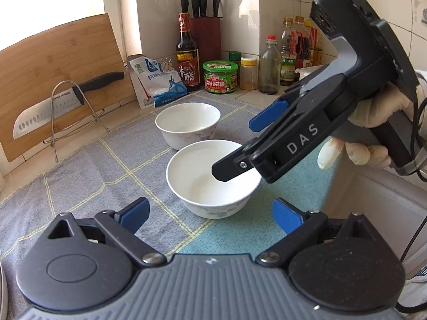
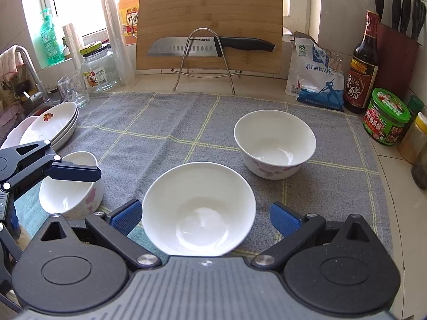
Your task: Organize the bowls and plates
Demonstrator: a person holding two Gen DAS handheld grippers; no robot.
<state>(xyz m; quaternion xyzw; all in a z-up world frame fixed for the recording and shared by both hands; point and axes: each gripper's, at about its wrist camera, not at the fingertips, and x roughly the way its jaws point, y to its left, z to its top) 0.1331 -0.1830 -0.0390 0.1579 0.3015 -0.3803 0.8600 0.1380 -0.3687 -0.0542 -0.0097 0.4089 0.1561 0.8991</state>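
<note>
Stacked plates (image 2: 50, 125) cut by left edge in right wrist view; left gripper (image 2: 77, 173) hides part of bowl (image 2: 69, 200) at lower left; jar at far right edge cropped, label unreadable

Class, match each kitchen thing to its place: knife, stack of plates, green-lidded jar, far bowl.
Things
1. knife
2. stack of plates
3. green-lidded jar
4. far bowl

Places
A. on the bare counter beside the dark bottle
B. on the wire rack before the cutting board
C. at the cloth's edge, near the faucet
D. upright and empty on the grey cloth

Pairs: 1-B, 2-C, 3-A, 4-D
</note>
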